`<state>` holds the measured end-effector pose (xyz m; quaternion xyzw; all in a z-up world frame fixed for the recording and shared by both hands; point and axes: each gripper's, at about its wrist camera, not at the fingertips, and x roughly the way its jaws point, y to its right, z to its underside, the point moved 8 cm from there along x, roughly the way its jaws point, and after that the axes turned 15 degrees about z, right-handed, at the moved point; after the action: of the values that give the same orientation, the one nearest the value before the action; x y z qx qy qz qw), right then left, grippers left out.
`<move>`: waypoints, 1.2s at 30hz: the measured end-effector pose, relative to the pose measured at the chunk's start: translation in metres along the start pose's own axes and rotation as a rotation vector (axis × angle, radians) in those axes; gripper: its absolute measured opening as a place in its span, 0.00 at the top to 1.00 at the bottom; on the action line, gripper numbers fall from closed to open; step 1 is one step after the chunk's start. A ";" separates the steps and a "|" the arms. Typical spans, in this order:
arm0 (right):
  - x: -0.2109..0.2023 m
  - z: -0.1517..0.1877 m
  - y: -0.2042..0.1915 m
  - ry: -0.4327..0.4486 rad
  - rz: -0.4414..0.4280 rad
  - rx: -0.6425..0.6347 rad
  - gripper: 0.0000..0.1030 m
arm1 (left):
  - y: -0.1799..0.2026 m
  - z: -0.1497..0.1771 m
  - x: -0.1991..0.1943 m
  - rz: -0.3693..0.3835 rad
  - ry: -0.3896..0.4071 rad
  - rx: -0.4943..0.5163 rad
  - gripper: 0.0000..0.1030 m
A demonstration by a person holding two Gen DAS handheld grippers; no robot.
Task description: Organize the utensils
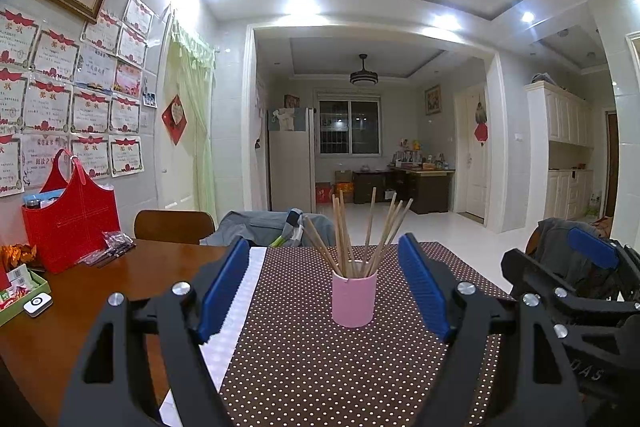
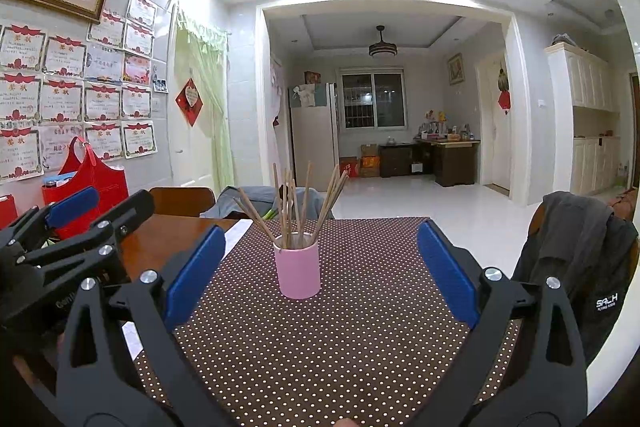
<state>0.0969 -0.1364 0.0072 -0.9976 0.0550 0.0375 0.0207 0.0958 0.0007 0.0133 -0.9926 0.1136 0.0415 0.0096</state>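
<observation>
A pink cup [image 1: 354, 299] stands upright on the brown dotted cloth [image 1: 320, 367], and several wooden chopsticks [image 1: 362, 233] fan out of its mouth. My left gripper [image 1: 325, 251] is open, its blue pads apart on either side of the cup and a little nearer than it, touching nothing. In the right wrist view the same pink cup [image 2: 299, 270] with chopsticks [image 2: 296, 203] sits ahead, left of centre. My right gripper [image 2: 320, 239] is open too and holds nothing. Each gripper shows at the edge of the other's view: the right gripper [image 1: 568, 267] and the left gripper [image 2: 84, 211].
The dotted cloth [image 2: 320, 347] covers a wooden table [image 1: 80, 307]. At far left stand a red bag [image 1: 70, 223], a green box of packets [image 1: 20, 291] and a small white device [image 1: 38, 305]. Chairs with draped clothes stand behind the table [image 1: 276, 227] and at right [image 2: 576, 267].
</observation>
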 end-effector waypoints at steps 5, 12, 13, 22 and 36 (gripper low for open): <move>0.000 0.000 0.000 -0.002 -0.001 0.001 0.08 | -0.001 0.000 -0.001 -0.001 -0.001 0.001 0.26; 0.000 0.000 0.000 -0.004 -0.001 0.001 0.08 | -0.001 0.001 -0.001 -0.001 -0.001 0.001 0.27; 0.000 0.001 0.000 -0.005 -0.002 0.001 0.08 | -0.002 0.001 -0.001 -0.002 -0.002 0.001 0.27; -0.001 0.001 -0.001 -0.004 -0.001 0.002 0.08 | -0.002 0.000 -0.003 0.001 -0.004 -0.001 0.26; -0.002 0.001 -0.003 -0.010 -0.003 0.002 0.08 | -0.007 0.001 -0.004 -0.001 -0.008 -0.001 0.26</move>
<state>0.0955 -0.1331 0.0064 -0.9974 0.0533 0.0423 0.0222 0.0934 0.0080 0.0127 -0.9925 0.1130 0.0458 0.0096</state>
